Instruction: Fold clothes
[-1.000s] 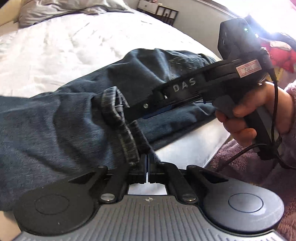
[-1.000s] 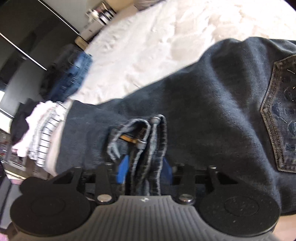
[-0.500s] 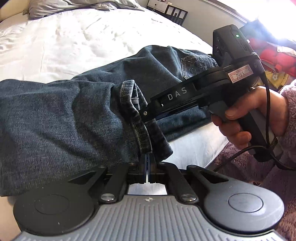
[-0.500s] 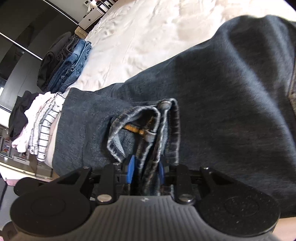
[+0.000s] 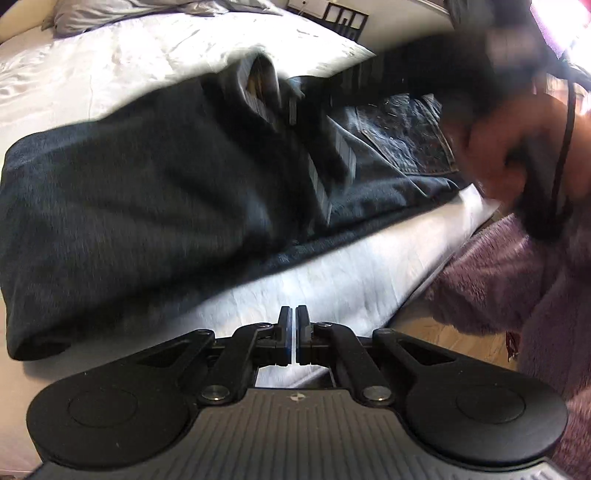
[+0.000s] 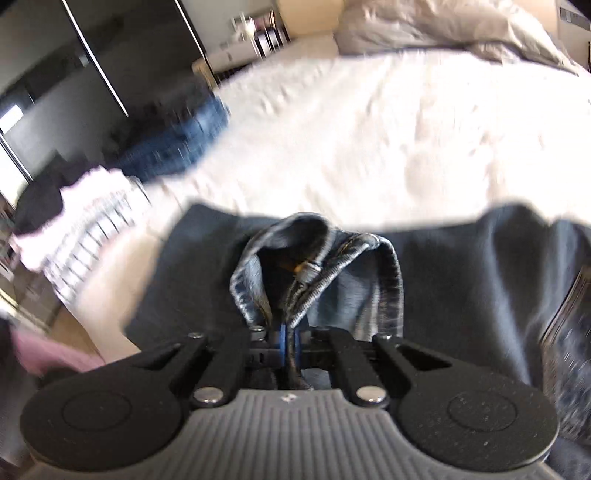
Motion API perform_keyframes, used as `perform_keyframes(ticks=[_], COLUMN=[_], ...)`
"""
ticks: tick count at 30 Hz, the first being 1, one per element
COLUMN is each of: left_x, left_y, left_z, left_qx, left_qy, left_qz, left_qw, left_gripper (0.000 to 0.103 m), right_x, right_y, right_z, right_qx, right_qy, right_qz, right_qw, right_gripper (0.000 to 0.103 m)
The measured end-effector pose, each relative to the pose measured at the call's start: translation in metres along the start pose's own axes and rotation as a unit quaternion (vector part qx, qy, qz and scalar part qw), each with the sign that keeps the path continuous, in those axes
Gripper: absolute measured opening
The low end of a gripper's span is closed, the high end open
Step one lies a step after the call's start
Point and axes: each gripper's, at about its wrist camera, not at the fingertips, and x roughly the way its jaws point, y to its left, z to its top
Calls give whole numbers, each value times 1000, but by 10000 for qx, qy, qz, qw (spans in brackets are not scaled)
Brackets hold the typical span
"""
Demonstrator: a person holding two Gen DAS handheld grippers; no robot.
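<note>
1. Here we see the bed [image 5: 110, 74], covered by a white sheet, filling most of both views; it runs up to a grey pillow [image 6: 443, 26] at the far end.
2. Across the near edge of the bed lie the dark jeans [image 5: 147, 192], folded over on themselves, with a stitched back pocket [image 5: 406, 136] showing toward the right of the left wrist view.
3. At the left of the right wrist view we make out a stack of folded clothes [image 6: 173, 136] in blue denim on the bed's far corner, and nearer to us a white and striped pile [image 6: 88, 229]; both are blurred.
4. The person's purple fleece sleeve [image 5: 517, 277] fills the right side of the left wrist view, below a blurred hand.
5. Our right gripper [image 6: 291, 343] pinches a bunched jeans hem [image 6: 321, 258] between its pressed-together fingers, the cloth rising in a loop just above them.
6. In the left wrist view the right gripper is a dark smear above the jeans, too blurred for detail.
7. Our left gripper [image 5: 293, 332] has its fingers pressed together on nothing, apart from the jeans, over the sheet at the side of the mattress.
</note>
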Motion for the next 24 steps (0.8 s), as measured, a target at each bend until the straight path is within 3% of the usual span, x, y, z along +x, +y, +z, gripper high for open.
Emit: perform_keyframes(ticks=[4, 9, 14, 18, 24], left_x=[-13, -28, -39, -37, -30], left_y=[-9, -20, -15, -6, -12], left_z=[-13, -22, -13, -1, 25], left_qx=[428, 845, 62, -261, -483], left_qy=[-322, -1008, -1884, -2214, -2790], left_qz=[337, 966, 1334, 1623, 1491], left_qw=[9980, 9866, 9730, 9612, 9474], left_gripper=[0, 0, 0, 0, 0], right_x=[-39, -66, -92, -116, -157], right_y=[17, 69, 126, 149, 151], right_z=[48, 111, 159, 186, 203], right_qx=[-80, -599, -1268, -1472, -1462], right_qy=[-461, -785, -1175, -1402, -1569], right_qz=[92, 37, -48, -240, -536], right_qw=[9989, 9951, 9849, 9788, 9753], right_gripper=[5, 5, 5, 5, 5])
